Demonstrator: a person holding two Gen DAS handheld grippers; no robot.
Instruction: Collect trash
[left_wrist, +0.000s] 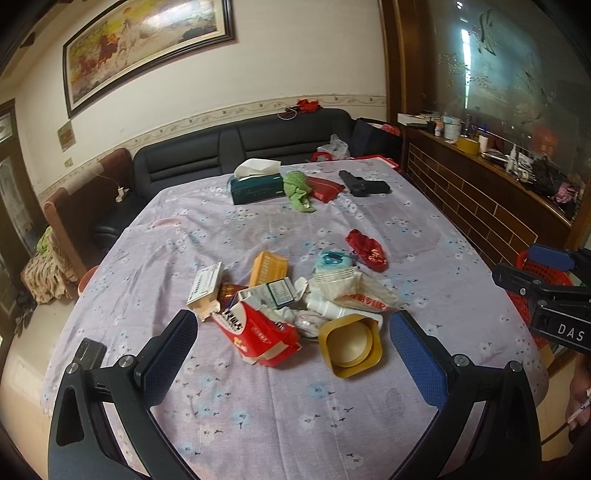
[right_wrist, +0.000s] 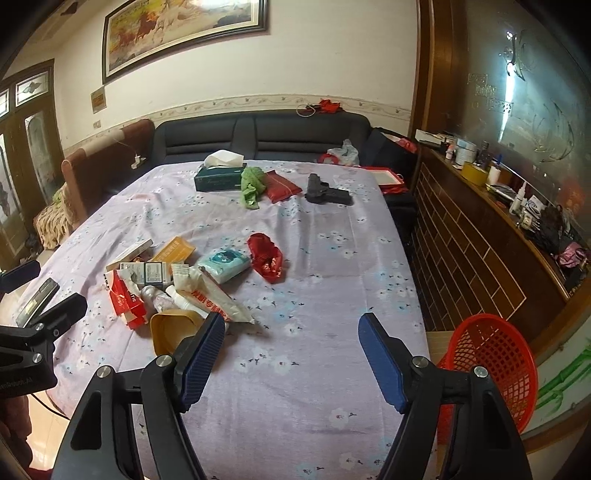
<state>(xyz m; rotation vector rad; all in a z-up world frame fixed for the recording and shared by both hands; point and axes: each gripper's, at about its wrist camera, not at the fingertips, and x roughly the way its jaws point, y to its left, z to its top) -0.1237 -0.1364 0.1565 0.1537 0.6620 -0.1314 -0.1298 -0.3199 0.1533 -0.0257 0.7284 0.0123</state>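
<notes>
Trash pile (left_wrist: 291, 306) sits in a heap on the near-middle of the table (left_wrist: 258, 424), all of it on the flowered cloth, nothing lifted. In the pile: a torn red packet (left_wrist: 255, 332), a gold square cup (left_wrist: 351, 347) tipped on its side, a white box (left_wrist: 205, 284), an orange box (left_wrist: 267, 267), a cigarette-style pack (left_wrist: 282, 293), a white plastic bag with red print (left_wrist: 362, 291), a small white bottle (left_wrist: 327, 308), a light blue tissue pack (right_wrist: 223, 264). A crumpled red wrapper (left_wrist: 367, 249) lies apart, just beyond the heap.

Red mesh basket (right_wrist: 491, 365) stands off the table's right edge, low beside it. As far as its inside shows, it looks empty. Judgement: collecting has barely started or not at all; the whole heap remains to move.

Left gripper (left_wrist: 293, 350) is open wide, empty, hovering over the near side of the pile, red packet and gold cup between its finger lines but untouched. Right gripper (right_wrist: 291, 354) is also spread, nothing between the pads, over bare cloth right of the heap, gold cup just beside its left finger.

Far end holds a green tissue box (left_wrist: 255, 186), green cloth (left_wrist: 297, 188), red pouch (left_wrist: 325, 188), black toy-like gun (left_wrist: 364, 182); whether these count as trash I cannot tell.
</notes>
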